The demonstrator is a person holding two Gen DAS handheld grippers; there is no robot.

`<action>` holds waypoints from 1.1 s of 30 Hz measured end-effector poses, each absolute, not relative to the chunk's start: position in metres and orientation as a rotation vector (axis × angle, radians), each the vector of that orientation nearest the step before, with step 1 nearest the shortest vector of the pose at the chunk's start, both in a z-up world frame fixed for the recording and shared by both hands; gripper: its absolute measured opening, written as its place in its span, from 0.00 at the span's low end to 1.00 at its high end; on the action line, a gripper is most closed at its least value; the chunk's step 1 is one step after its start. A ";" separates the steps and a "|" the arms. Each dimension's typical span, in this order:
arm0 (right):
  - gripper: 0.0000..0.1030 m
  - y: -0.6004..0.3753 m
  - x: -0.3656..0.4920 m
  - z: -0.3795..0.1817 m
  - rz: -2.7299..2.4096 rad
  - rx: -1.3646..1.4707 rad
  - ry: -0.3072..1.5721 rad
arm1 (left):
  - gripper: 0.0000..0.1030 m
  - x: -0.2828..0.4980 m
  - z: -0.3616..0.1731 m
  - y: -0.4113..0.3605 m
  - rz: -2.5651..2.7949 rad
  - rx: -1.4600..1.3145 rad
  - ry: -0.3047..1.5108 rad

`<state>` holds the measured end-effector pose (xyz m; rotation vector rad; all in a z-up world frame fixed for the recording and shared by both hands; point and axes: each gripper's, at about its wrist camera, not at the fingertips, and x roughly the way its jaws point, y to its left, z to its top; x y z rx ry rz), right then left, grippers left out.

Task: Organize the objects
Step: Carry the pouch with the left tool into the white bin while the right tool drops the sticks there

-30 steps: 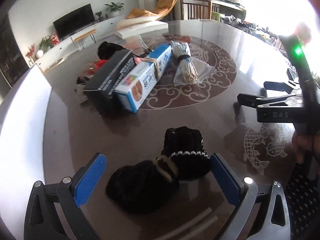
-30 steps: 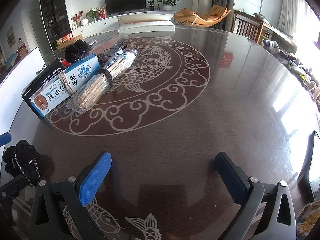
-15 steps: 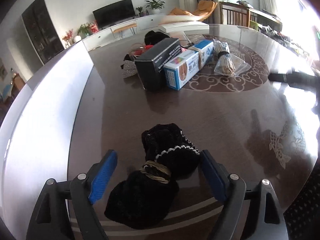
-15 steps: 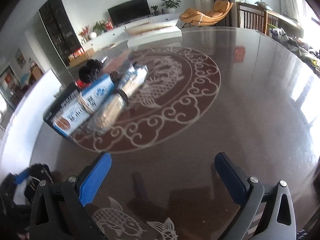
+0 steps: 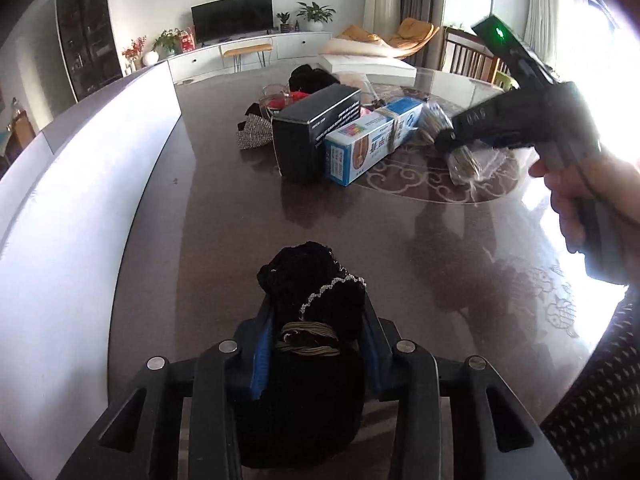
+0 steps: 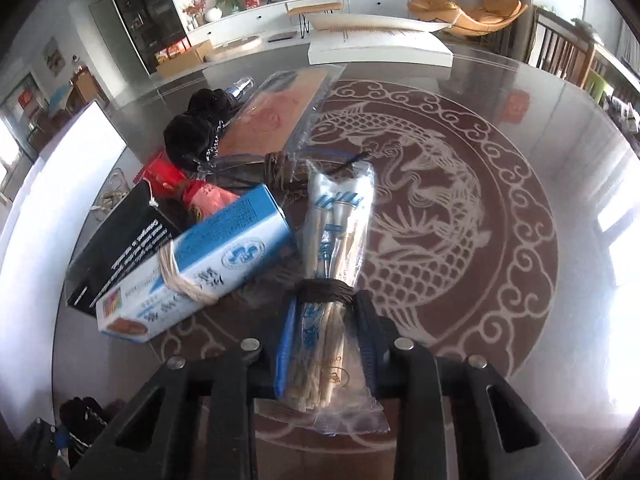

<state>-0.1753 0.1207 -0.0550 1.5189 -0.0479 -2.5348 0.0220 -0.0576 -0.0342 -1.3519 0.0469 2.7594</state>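
Fabric is what you are pinching nearest to you: your left gripper (image 5: 316, 344) has just been closing and its blue pads are now pressing both flanks of the black knitted bundle (image 5: 308, 320), right at its twine-tied waist. That bundle is sitting at the near rim of the glass table (image 5: 208, 216), well short of the blue box (image 5: 372, 140). It is looking soft and light, so it will be squashing rather than slipping; holding it at the tied waist is the sound choice, since the loose ends will be flopping.

Further out, just to the right of the blue box and almost touching it, your right gripper (image 6: 326, 344) has likewise just been closing, and its jaws are now clamping the bagged bundle of sticks (image 6: 336, 248) immediately below its dark binding. You are dealing there with something light but awkward: the clear film is looking slippery and crinkly, and the thin sticks inside are probably brittle. Gripping close to the binding, where the sticks are packed tight, is safest.

Left of the blue box, pressed against it, the black box (image 5: 312, 128) is lying; beyond both, a second black knitted bundle (image 6: 200, 128) and a flat clear-wrapped pack (image 6: 276, 112) are waiting.
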 end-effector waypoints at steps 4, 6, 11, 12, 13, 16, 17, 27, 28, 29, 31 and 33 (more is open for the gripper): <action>0.28 0.151 -0.146 -0.046 -2.514 1.502 -0.155 | 0.36 0.036 -0.009 -0.065 2.759 -1.282 -0.010; 0.28 0.158 -0.130 -0.032 -2.482 1.460 -0.239 | 0.36 0.043 0.012 -0.074 2.768 -1.236 -0.062; 0.28 0.108 -0.096 0.033 -2.329 1.281 -0.323 | 0.36 0.060 0.064 -0.139 2.907 -1.146 -0.173; 0.28 0.087 -0.093 0.044 -2.285 1.246 -0.315 | 0.36 0.062 0.069 -0.155 2.946 -1.156 -0.186; 0.28 0.057 -0.090 0.054 -2.231 1.203 -0.293 | 0.36 0.065 0.072 -0.174 2.993 -1.177 -0.199; 0.28 -0.030 -0.074 0.080 -2.060 1.106 -0.247 | 0.36 0.070 0.070 -0.237 3.140 -1.298 -0.217; 0.28 -0.056 -0.071 0.084 -2.006 1.093 -0.239 | 0.36 0.073 0.067 -0.254 3.172 -1.333 -0.230; 0.76 -0.155 -0.050 0.076 -1.971 1.037 -0.107 | 0.69 0.087 0.036 -0.329 3.256 -1.599 -0.486; 0.82 -0.141 -0.051 0.075 -2.027 1.017 -0.087 | 0.71 0.088 0.038 -0.323 3.259 -1.576 -0.478; 0.84 -0.126 -0.048 0.078 -2.088 1.001 -0.069 | 0.71 0.088 0.041 -0.312 3.250 -1.542 -0.461; 0.87 -0.089 -0.050 0.071 -2.213 0.983 -0.037 | 0.71 0.086 0.048 -0.286 3.210 -1.469 -0.424; 0.87 -0.046 -0.054 0.055 -2.337 1.001 -0.026 | 0.71 0.080 0.061 -0.251 3.137 -1.366 -0.366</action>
